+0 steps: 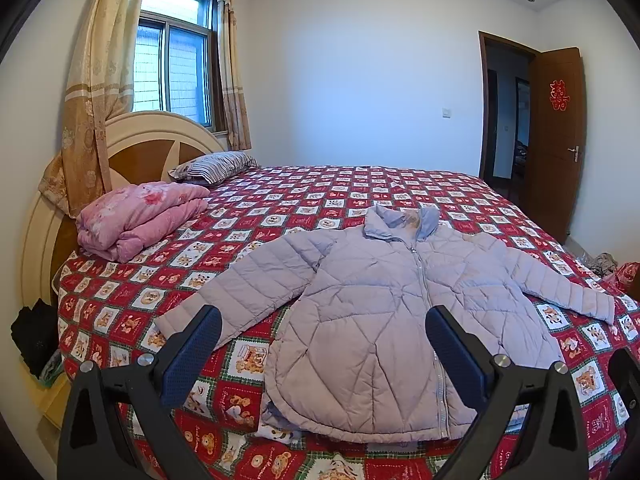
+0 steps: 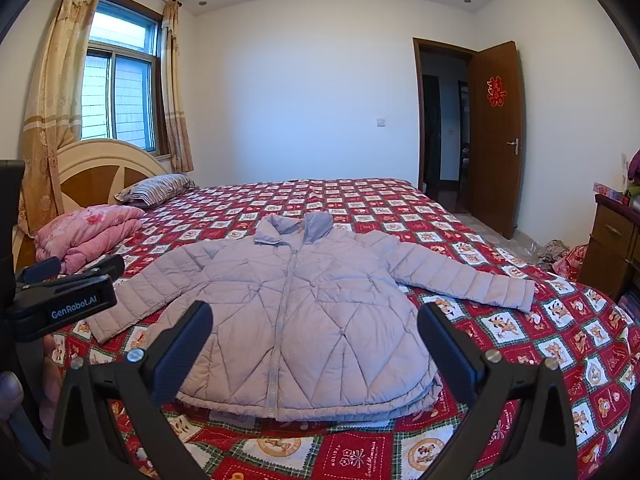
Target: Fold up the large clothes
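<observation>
I am in a home bedroom. A wide bed [image 2: 460, 216] fills most of what I see, spread with a red checked quilt of bear patches, under a curved cream and brown headboard [image 2: 100, 168]. A striped pillow [image 2: 156, 188] and a folded pink floral duvet [image 2: 84, 232] sit at its head. Behind them a window [image 2: 118, 76] hangs with beige flowered curtains [image 2: 48, 112]. A brown wooden door [image 2: 496, 136] with a red paper decoration stands open, and a wooden dresser [image 2: 612, 240] is at the right.
</observation>
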A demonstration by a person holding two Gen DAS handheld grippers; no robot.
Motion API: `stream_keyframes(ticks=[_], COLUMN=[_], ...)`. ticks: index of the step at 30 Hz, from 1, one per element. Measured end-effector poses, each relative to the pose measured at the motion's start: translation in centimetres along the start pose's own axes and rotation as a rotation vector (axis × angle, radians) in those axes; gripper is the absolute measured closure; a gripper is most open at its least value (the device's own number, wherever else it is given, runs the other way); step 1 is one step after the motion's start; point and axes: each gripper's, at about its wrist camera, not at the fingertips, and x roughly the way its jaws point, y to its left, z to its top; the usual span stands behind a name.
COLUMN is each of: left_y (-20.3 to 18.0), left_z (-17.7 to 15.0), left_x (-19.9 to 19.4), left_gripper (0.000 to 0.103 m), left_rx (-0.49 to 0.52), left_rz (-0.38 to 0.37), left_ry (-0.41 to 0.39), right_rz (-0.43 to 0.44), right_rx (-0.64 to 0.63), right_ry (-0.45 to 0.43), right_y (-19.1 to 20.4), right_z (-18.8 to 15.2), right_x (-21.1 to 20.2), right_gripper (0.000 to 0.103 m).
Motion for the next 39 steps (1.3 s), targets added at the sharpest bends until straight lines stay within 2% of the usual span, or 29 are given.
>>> stream_keyframes(ticks=[1, 12, 39], left_y=[-0.97, 0.00, -0.40], left_z=[-0.01, 0.35, -0.51], left_x=[0.12, 0.55, 0.48], left_gripper=[0.001, 0.001, 0.001], left_rx=[0.005, -0.005, -0.016], left_rz=[0.005, 0.009, 0.012], left_ry=[0.002, 0.006, 0.006], right_rz=[0.000, 0.001, 0.008], right_rx=[0.000, 0.001, -0.002], right_ry=[0.000, 0.004, 0.013], right_y=[0.00, 0.08, 0.53], right_z=[0.01, -0.09, -0.23], right_x=[0.02, 0.12, 0.26], right_gripper=[0.000, 0.000, 0.000])
